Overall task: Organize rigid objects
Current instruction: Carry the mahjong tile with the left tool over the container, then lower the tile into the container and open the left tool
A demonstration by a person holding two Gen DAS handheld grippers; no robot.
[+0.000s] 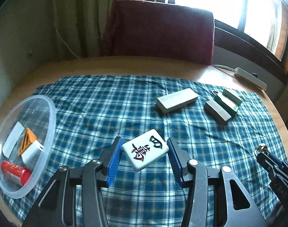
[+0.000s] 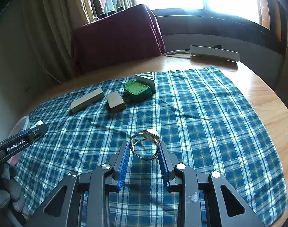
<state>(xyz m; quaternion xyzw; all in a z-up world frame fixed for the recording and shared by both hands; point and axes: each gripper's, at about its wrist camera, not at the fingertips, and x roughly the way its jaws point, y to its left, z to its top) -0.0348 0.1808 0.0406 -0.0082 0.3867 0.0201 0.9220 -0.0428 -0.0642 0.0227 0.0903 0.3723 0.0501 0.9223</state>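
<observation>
A white mahjong tile (image 1: 145, 152) with red and green characters sits tilted between the blue pads of my left gripper (image 1: 144, 139), which is shut on it just above the plaid cloth (image 1: 106, 104). The left gripper (image 2: 38, 127) also shows at the left edge of the right wrist view, the tile at its tip. My right gripper (image 2: 144, 143) is shut on a silver ring (image 2: 152, 132) with a pale stone, held over the cloth. To my left is a clear plastic bowl (image 1: 49, 113) holding a red cylinder (image 1: 15, 172) and small white and orange boxes.
On the far cloth lie a long grey block (image 2: 87, 99), a short grey block (image 2: 115, 101), a green case (image 2: 137, 90) and a striped white box (image 2: 146, 77). A power strip (image 2: 214, 53) lies on the round wooden table (image 2: 267, 98). A maroon chair back (image 1: 157, 30) stands behind.
</observation>
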